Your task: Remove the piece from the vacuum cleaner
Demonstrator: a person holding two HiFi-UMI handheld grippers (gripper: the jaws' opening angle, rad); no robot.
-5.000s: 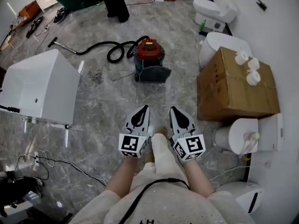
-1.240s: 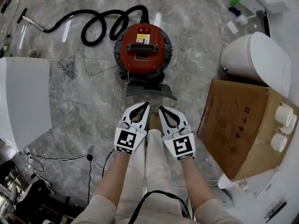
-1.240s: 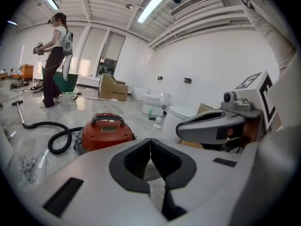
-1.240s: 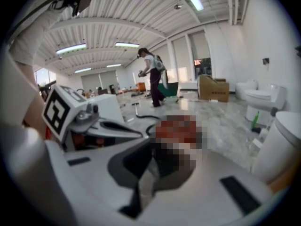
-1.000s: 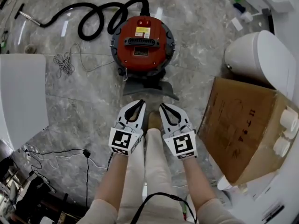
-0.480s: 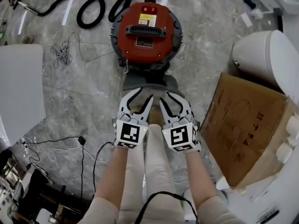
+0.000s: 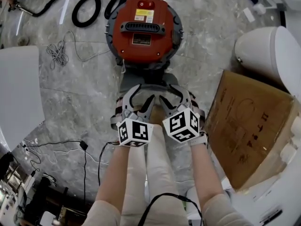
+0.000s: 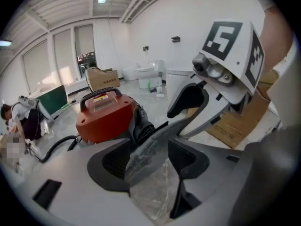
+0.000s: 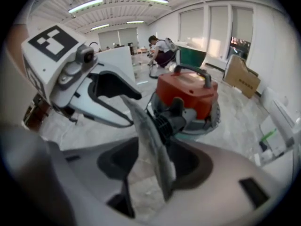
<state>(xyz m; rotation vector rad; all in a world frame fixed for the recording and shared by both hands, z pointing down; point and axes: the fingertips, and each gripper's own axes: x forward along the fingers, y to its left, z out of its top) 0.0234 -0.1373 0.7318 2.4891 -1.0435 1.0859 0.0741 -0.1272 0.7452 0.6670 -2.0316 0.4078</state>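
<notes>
Now both tools are wide open and hold nothing; their jaws have just been opening. The left gripper [image 7: 143,94] and the right gripper [image 7: 168,92] sit side by side over the grey piece [image 7: 142,80]. That piece is a flat, wide part lying low on the floor, right in front of the red vacuum cleaner [image 7: 143,29]. It joins the vacuum through a black ribbed neck [image 8: 141,126]. In each gripper view the thin edge of the grey piece stands up in the gap between the jaws, but the pads do not look like they press on it yet. To do this well, I think each gripper should go a bit lower so the pads reach past the thin edge. Then both should squeeze at once. The pull should go straight back, away from the vacuum, not sideways, or the neck may jam. The vacuum may roll along too, so pull slowly. The cardboard box [image 7: 249,126] is near on the right, so mind it.
</notes>
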